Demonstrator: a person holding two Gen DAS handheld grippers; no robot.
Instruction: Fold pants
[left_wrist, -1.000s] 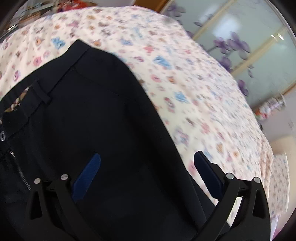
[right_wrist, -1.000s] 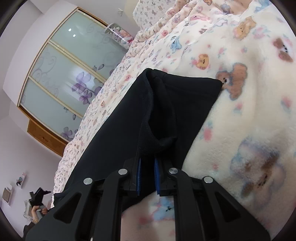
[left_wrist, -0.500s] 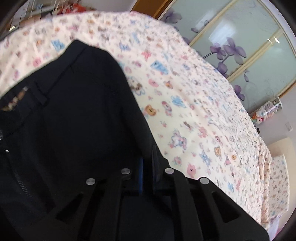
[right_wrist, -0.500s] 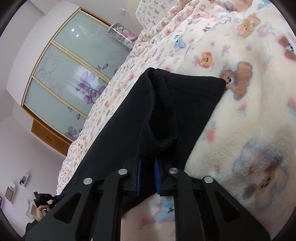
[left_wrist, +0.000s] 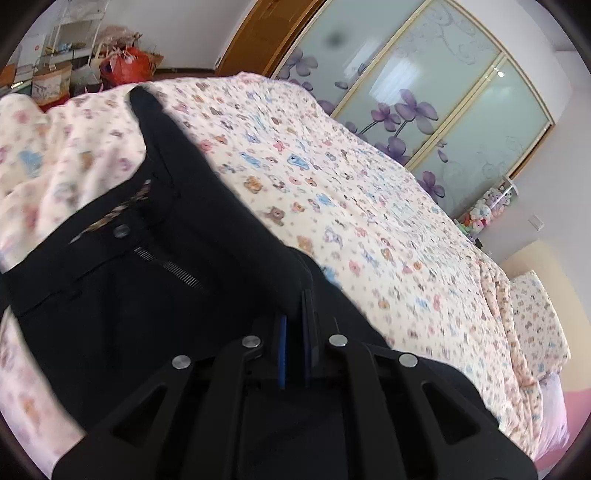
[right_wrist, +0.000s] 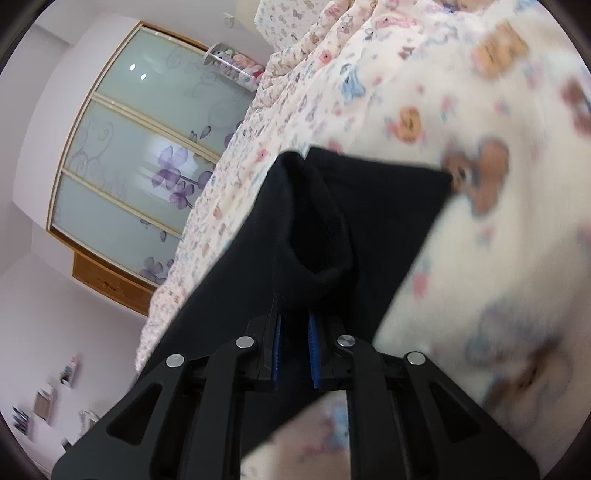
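Blue pads on the left gripper (left_wrist: 295, 332) are pinched tight on a ridge of black cloth, jaws all but touching, and that's the side seam of the black pants (left_wrist: 155, 295) bunched up between them. It's got the hip edge, just below the waistband (left_wrist: 122, 236), and you can see why: hold the outer edge there and the whole top half can be carried across in one go. Button (left_wrist: 121, 231) and open zip (left_wrist: 168, 266) are showing just beyond, front side up, waistband running off toward the far-left corner of the bed.

Over to the right gripper (right_wrist: 295, 347) – clenched too, blue pads clamped on a gathered fold at the hem end of a leg, where the cuff (right_wrist: 369, 184) spreads flat past the fingertips. That's the anchor, I'd say, keeping the legs stretched while the other end travels.

Pants lie along the teddy-bear blanket (left_wrist: 332, 177), stretched lengthwise across the bed, nothing else on the cover nearby. Beyond the far edge, frosted wardrobe doors (left_wrist: 424, 81) with purple flowers, and clutter by the wall.

Both ends gripped, cloth taut between – looks like a lengthwise fold, one leg over the other, is the step in hand, hardly begun
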